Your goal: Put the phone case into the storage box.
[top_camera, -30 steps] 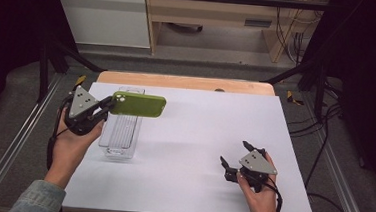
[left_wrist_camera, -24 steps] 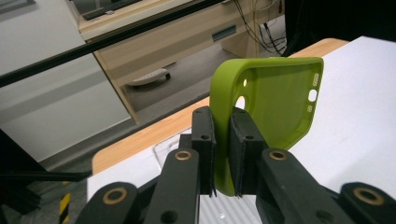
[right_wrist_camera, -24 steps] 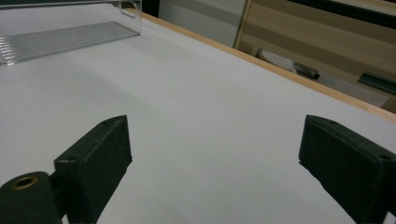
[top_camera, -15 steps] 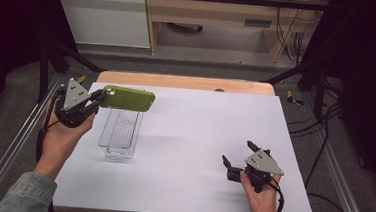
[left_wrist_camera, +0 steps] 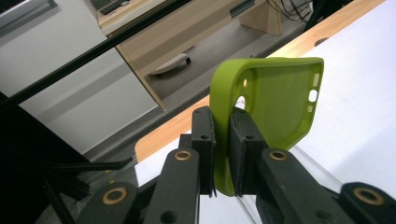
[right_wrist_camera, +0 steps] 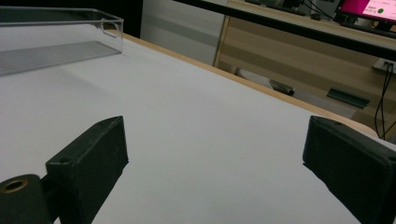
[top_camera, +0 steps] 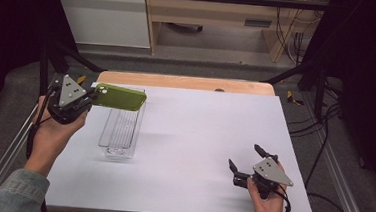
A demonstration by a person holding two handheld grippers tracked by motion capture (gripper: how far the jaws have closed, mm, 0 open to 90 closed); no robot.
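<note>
Spreading across most of the high view, the white table (top_camera: 199, 137) has a wooden strip along its far edge, and dark floor with a pale cabinet and a wooden bench lies beyond it. On the left part of the table sits a clear tray (top_camera: 120, 131), long and narrow, running near to far, with a ribbed bottom; in the right gripper view it shows at the far left as a transparent box (right_wrist_camera: 56, 42) on the white top. Above the tray's far end hangs the green case (top_camera: 120, 96) — a soft phone case, held off the table and lying roughly level, its length pointing right from the left gripper (top_camera: 92, 98). In the left gripper view the case (left_wrist_camera: 275, 102) stands edge-on between the black jaws, its hollow inner side and camera cut-outs facing right, and the two jaws are pressed on one short end of it, pinching the wall from both sides. The left hand grips that tool just off the table's left edge. Near the right front corner the right gripper (top_camera: 244, 162) rests low over the table, well apart from tray and case — its jaws spread wide, with bare white top between them.
</note>
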